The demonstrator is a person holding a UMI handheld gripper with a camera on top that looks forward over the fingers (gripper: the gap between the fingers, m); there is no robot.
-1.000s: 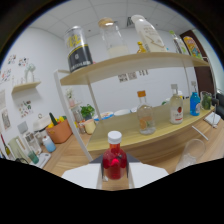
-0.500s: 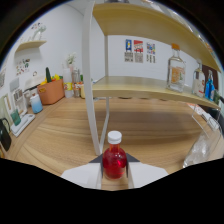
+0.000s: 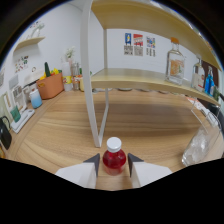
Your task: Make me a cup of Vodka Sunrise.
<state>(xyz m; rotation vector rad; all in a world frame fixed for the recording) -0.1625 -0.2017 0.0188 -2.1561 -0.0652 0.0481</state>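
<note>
A small bottle of red liquid (image 3: 114, 159) with a white cap sits between my gripper's (image 3: 114, 165) two fingers, which press on its sides and hold it above the wooden table (image 3: 60, 135). A clear glass (image 3: 200, 145) stands on the table to the right of the fingers. On the lower shelf (image 3: 150, 80) beyond stands a clear spirit bottle with an orange label (image 3: 175, 62). More bottles, one of them blue (image 3: 208, 80), stand further right on that shelf.
A white shelf post (image 3: 92, 95) rises just ahead of the fingers. Far left by the wall are an orange pot (image 3: 50, 86), a blue cup (image 3: 35, 98) and small jars (image 3: 75, 80). Posters (image 3: 139, 44) hang on the back wall.
My gripper has swung left and dropped lower with the red bottle still in it. The top shelf's jars have left the view and the shelf post has come close.
</note>
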